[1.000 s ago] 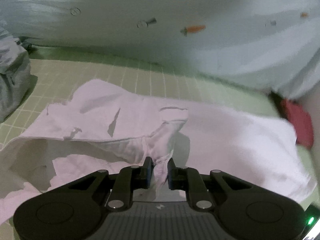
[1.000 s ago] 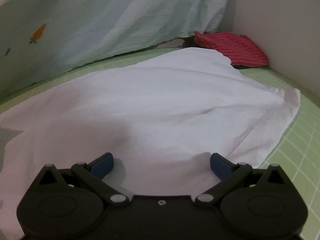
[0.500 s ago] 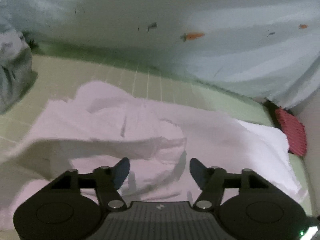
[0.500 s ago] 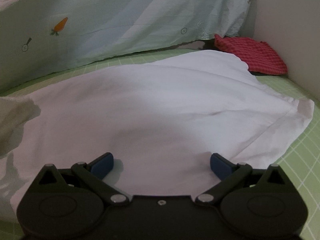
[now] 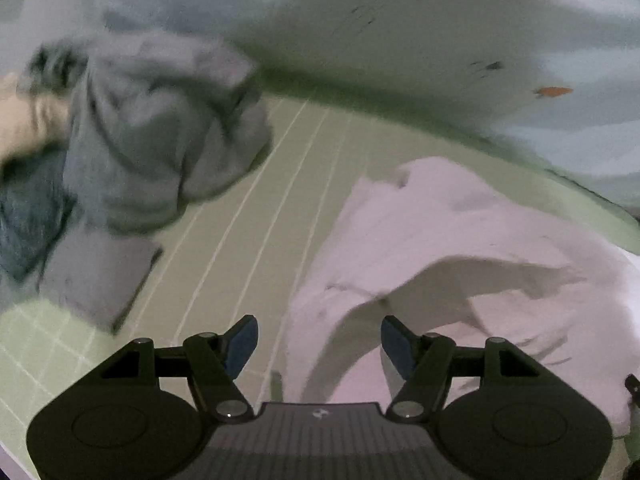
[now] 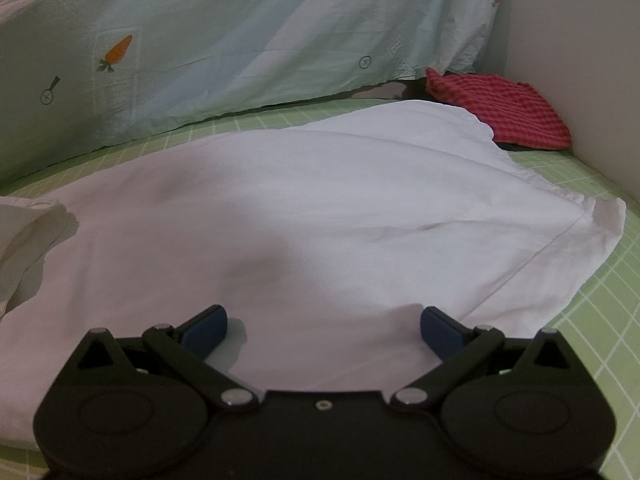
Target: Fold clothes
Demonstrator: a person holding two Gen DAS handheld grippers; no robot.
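Your left wrist cam sits low behind its open fingers, looking down over the green grid sheet (image 5: 248,216), blurry, grey clothes (image 5: 160,128) at upper left. Your right wrist cam hugs the white garment (image 6: 320,216), facing the carrot-print quilt (image 6: 240,40). Both views share that garment (image 5: 480,240) and quilt (image 5: 440,40).

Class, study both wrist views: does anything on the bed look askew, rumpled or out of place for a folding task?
Yes. The white garment lies mostly flat, but its left end is flopped over in a loose, uneven flap. A grey garment sits crumpled in a heap beside it. Both the left gripper and right gripper are open, holding nothing.
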